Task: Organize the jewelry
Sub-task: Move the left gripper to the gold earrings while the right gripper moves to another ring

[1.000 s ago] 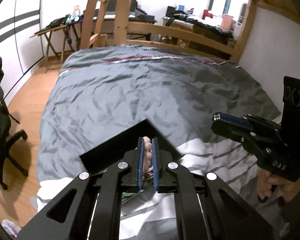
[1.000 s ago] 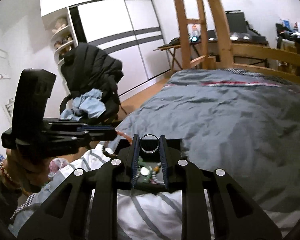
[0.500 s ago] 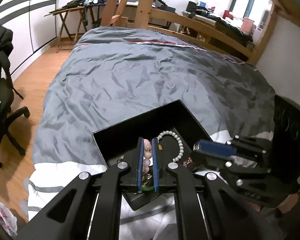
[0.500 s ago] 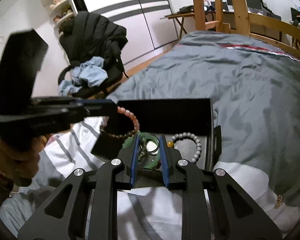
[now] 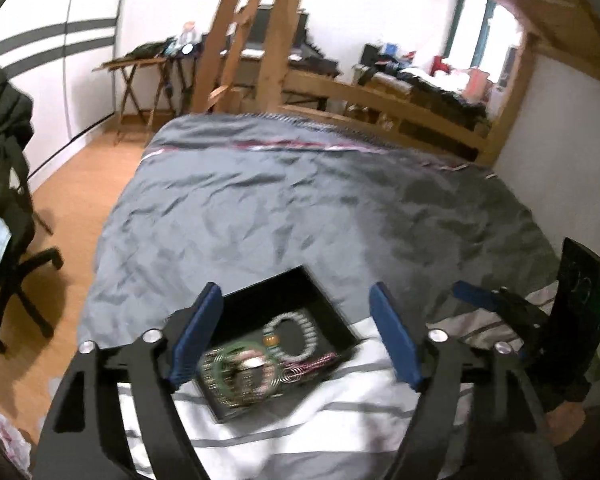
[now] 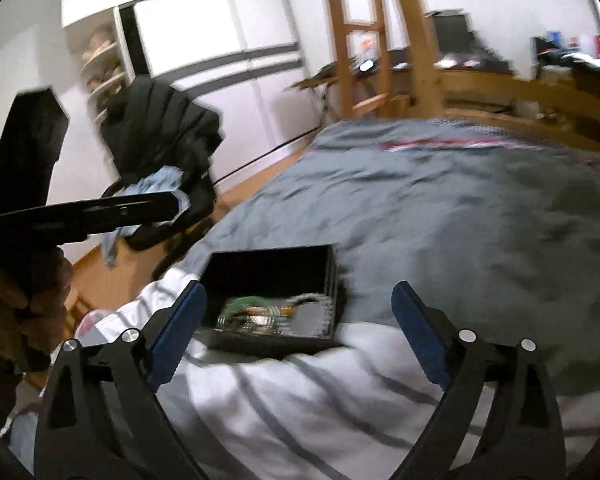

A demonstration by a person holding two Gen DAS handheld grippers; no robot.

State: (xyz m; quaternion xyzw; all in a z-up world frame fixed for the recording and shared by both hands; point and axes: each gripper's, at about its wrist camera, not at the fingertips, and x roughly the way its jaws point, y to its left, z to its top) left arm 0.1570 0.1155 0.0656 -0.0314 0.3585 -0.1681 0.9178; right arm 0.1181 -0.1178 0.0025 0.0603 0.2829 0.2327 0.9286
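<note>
On the bed, at the near edge of the grey duvet (image 5: 300, 216) where it meets a white striped sheet (image 5: 340, 408), lies an open black jewelry box (image 5: 296, 292). Inside it, blurred by motion, sit a pale beaded bracelet (image 5: 290, 334) at about 2 o'clock from a green bangle (image 5: 244, 372), with thin metal rings and a pink strand beside them. The left gripper (image 5: 296, 340) hangs over the box with its jaws released and spread wide, having just been opening, nothing between the blue pads (image 5: 198, 336). The right gripper (image 6: 298, 328) is likewise released above the same box (image 6: 268, 272), its jaws just opened and bare. From the right wrist view, the person's left hand (image 6: 24, 296) sits at 9 o'clock, and a dark jacket (image 6: 160, 132) drapes a chair at 11 o'clock
</note>
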